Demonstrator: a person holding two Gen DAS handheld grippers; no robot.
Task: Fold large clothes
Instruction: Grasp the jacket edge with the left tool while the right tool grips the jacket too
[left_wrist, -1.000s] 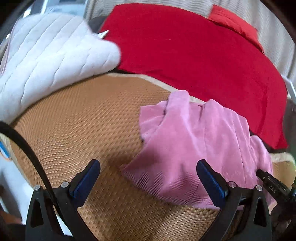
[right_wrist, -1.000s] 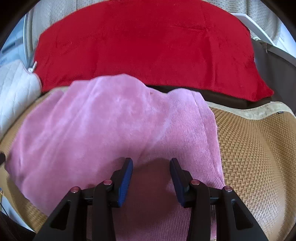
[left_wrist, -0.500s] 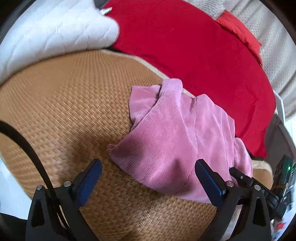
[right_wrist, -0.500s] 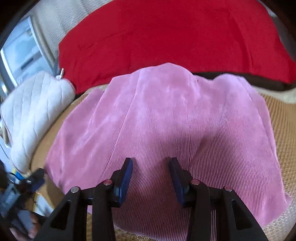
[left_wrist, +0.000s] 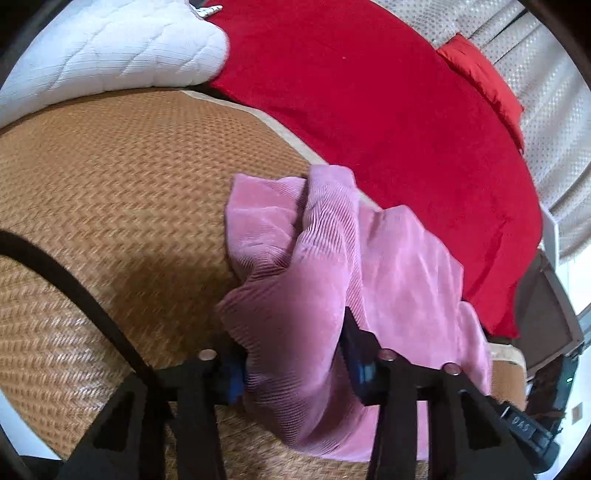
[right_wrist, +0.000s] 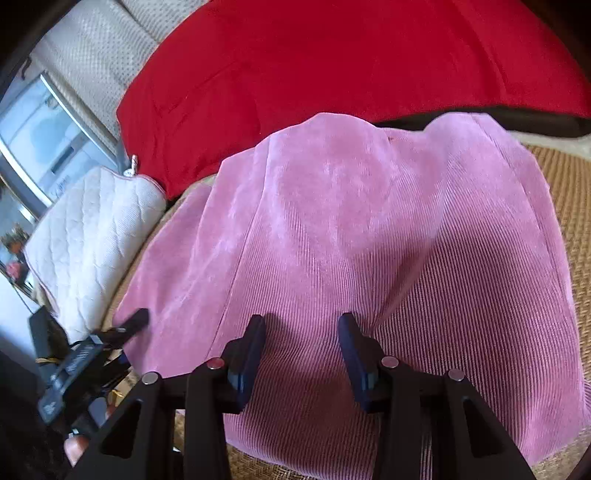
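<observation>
White letters "DAS" stand on the right gripper (left_wrist: 524, 428), seen upside down

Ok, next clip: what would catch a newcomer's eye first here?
The pink garment, ribbed like corduroy, lies rumpled on the woven mat and fills the right wrist view. Behind it spreads a big red blanket, with a white quilted pad at its left end. The left claw is closing on a bunched edge of the garment, and the right claw has the cloth between its pads.

Left tool (left_wrist: 293, 360) closing; right tool (right_wrist: 302, 350) partly shut.
</observation>
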